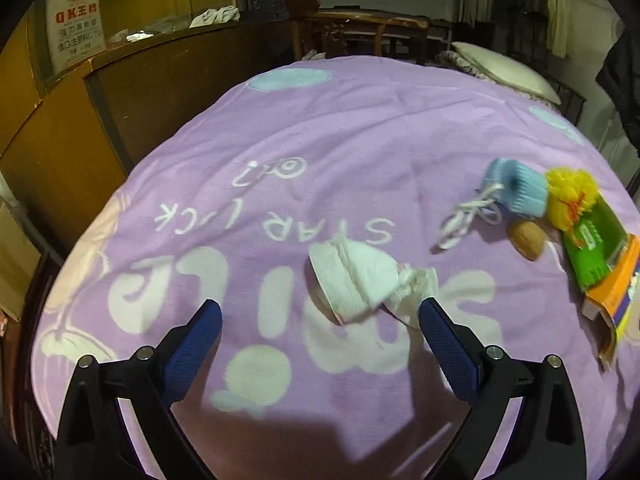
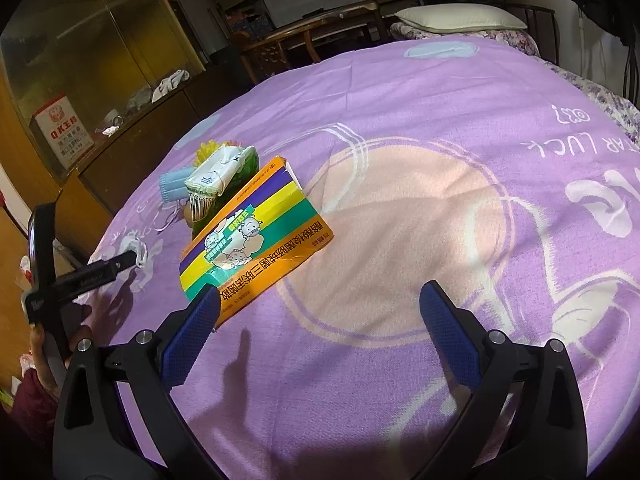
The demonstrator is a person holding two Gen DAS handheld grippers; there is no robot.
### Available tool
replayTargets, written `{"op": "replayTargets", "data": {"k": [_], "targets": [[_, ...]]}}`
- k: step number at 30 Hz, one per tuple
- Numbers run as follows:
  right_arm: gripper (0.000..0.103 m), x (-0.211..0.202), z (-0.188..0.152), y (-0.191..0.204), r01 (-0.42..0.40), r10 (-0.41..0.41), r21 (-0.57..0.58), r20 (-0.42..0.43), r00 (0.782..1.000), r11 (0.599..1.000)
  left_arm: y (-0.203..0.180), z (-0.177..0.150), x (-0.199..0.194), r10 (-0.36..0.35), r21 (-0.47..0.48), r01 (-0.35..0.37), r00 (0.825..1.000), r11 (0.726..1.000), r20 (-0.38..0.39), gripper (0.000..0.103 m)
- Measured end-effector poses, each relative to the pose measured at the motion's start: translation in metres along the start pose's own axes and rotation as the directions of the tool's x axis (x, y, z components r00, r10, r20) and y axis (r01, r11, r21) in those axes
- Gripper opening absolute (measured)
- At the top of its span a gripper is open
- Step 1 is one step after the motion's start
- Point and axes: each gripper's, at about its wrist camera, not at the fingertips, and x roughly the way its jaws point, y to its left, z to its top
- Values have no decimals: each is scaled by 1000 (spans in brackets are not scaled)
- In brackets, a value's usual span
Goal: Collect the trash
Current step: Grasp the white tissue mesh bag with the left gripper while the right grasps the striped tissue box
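Fig.: your left gripper point(image 1: 320, 316) spread wide above white sock point(image 1: 352, 280); right gripper point(image 2: 320, 300) fully open, empty, beside orange box point(image 2: 256, 240).

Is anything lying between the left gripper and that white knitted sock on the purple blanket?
Nothing visible. The left gripper is open with the white sock just ahead of its fingers, only bare blanket between.

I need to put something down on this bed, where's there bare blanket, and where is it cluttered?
Free: the wide purple blanket right of the orange box, up toward the pillow. Crowded: the cluster at the box, with the green packet, blue knit sock, yellow pom-pom, nut and white knit hat.
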Motion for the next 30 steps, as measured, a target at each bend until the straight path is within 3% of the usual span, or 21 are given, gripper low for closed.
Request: {"op": "replayTargets", "data": {"k": [3, 9, 16, 20, 24, 27, 30], "targets": [[96, 0, 0, 0, 0, 0, 1, 2, 1000, 1000, -8, -2, 5, -26, 2, 26, 1000, 1000, -17, 97], [96, 1, 0, 12, 42, -42, -35, 4, 999, 998, -12, -3, 10, -4, 14, 5, 999, 1000, -33, 99], [96, 17, -7, 60, 17, -24, -130, -50, 998, 991, -11, -5, 10, -10, 7, 10, 999, 1000, -33, 99], [96, 34, -7, 81, 131, -154, -238, -80, 985, 962, -10, -3, 12, -18, 2, 19, 999, 1000, -34, 99], [95, 27, 3, 55, 194, -208, -166, -70, 976, 967, -10, -4, 12, -18, 1, 19, 999, 1000, -35, 99], [95, 5, 10, 12, 280, -282, -50, -25, 959, 959, -9, -3, 13, -21, 1, 21, 999, 1000, -34, 99], [95, -16, 9, -24, 303, -303, 50, -16, 953, 952, -9, -3, 13, -21, 1, 21, 999, 1000, -34, 99]]}}
